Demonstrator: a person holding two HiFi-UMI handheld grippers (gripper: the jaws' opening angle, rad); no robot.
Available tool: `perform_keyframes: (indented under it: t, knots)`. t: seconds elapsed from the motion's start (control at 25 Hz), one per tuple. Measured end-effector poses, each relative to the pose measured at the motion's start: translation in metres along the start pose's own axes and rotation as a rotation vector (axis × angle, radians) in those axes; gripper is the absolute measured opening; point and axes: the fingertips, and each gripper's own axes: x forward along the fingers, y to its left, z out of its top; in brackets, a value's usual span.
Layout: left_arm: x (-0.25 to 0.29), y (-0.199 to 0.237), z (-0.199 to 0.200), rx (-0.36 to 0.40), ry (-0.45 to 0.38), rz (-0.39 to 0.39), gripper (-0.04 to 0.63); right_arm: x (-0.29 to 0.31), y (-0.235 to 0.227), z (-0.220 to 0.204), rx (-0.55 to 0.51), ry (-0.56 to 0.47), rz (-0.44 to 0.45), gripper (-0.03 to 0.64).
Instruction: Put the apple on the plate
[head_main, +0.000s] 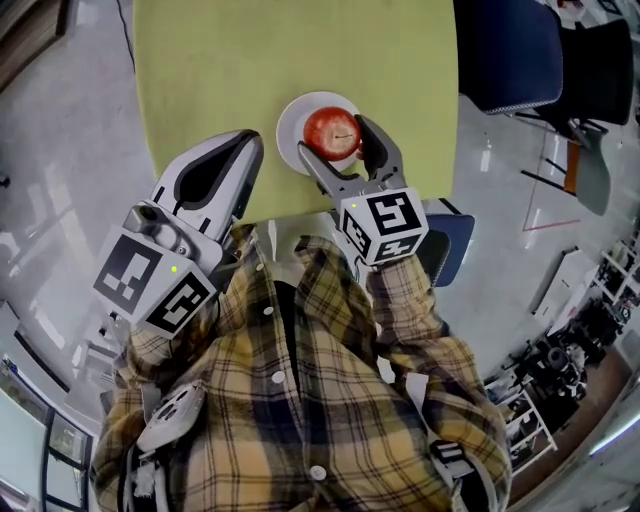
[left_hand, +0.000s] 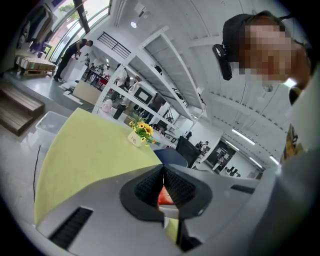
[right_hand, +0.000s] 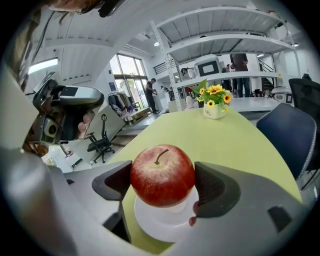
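Note:
A red apple (head_main: 331, 132) (right_hand: 162, 175) is over the white plate (head_main: 290, 142) (right_hand: 159, 226) near the front edge of the yellow-green table (head_main: 250, 60). My right gripper (head_main: 335, 137) (right_hand: 162, 182) is shut on the apple, one pad against each side. I cannot tell whether the apple's underside rests on the plate. My left gripper (head_main: 250, 142) (left_hand: 163, 172) is shut and empty, held over the table's front edge to the left of the plate. Below its closed jaws a sliver of the apple (left_hand: 165, 196) shows.
A blue chair (head_main: 500, 50) stands at the table's right side, and another blue seat (head_main: 452, 245) is by the front right corner. A small pot of sunflowers (right_hand: 214, 104) (left_hand: 139, 133) stands at the table's far end.

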Motion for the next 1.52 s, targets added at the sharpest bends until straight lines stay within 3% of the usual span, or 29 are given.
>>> perform_keyframes:
  t: [0.88,1.04,1.52]
  knots:
    - [0.002,0.004,-0.004,0.000,0.017,0.038,0.009,0.021,0.004,-0.035,-0.092,0.087,0.041,0.383]
    - [0.003,0.002,-0.005,0.008,0.016,0.040,0.009,0.024,0.008,-0.048,-0.065,0.127,0.083,0.383]
    - [0.001,0.002,-0.007,0.023,0.010,0.045,0.009,0.030,0.008,-0.050,-0.085,0.121,0.069,0.385]
